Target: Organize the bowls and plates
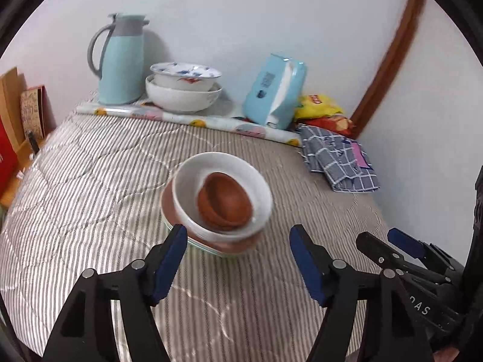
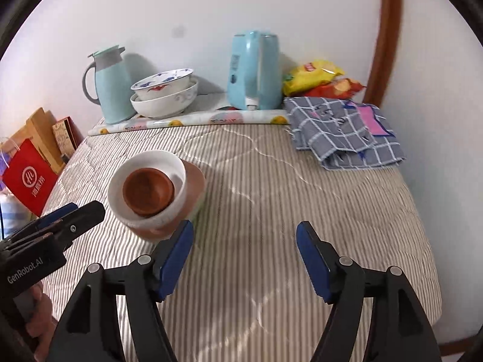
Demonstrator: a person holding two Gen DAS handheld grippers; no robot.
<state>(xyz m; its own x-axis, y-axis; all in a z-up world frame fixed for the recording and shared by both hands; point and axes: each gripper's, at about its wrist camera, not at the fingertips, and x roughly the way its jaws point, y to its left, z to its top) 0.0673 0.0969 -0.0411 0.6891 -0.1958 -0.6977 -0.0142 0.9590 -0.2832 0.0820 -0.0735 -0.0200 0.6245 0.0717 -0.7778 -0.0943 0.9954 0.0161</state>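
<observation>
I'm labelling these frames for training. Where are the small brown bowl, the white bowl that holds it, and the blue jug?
brown bowl (image 2: 148, 191), right wrist view, inner bottom
white bowl (image 1: 193, 181), left wrist view, inner wall
blue jug (image 1: 120, 66), left wrist view, body

On the bed (image 2: 271, 211) before me, counted by kind: one central stack (image 1: 217, 205) of nested dishes, with one brown bowl (image 1: 225, 200) inside one white bowl (image 1: 256, 187), over dishes whose number I cannot tell. At the far edge: two more stacked bowls (image 1: 184, 90), one flask (image 1: 120, 60), one tissue pack (image 1: 271, 90), two snack bags (image 2: 320, 78). At the far right corner: one checked cloth (image 2: 341, 132). My hand-held grippers: two.
</observation>
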